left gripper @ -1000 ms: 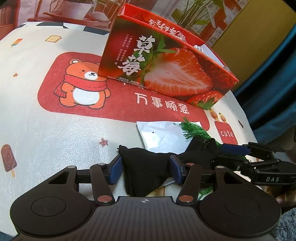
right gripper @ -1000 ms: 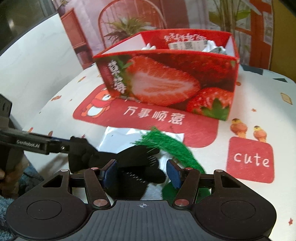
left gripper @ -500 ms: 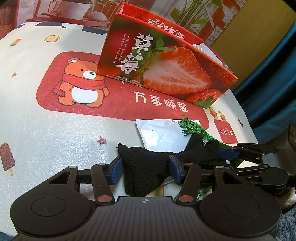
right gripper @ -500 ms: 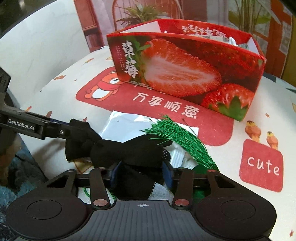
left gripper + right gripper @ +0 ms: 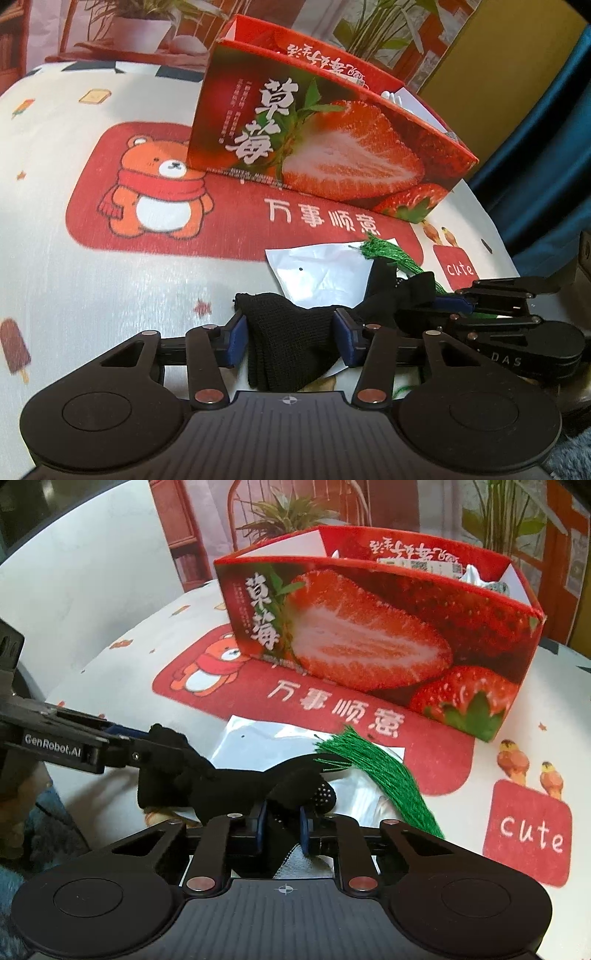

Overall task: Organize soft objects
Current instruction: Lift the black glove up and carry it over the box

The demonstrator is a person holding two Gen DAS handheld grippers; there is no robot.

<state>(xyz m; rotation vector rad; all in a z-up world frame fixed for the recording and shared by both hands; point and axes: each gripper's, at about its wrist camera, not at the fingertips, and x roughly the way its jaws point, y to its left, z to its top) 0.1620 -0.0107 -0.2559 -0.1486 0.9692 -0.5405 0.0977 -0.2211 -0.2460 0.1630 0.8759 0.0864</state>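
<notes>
A black knit glove is stretched between the two grippers, low over the near edge of the table. The right gripper is clamped tight on its dotted cuff end; the left gripper has its fingers against both sides of the other, bunched end, gripping it. At 12 o'clock from the glove lies a white plastic bag, with a green tassel at 2 o'clock, its fringe touching the glove. Further at 12 stands the open strawberry box, its rim well above the glove. Bare cloth lies open at 9 to 11 o'clock in the left wrist view.
</notes>
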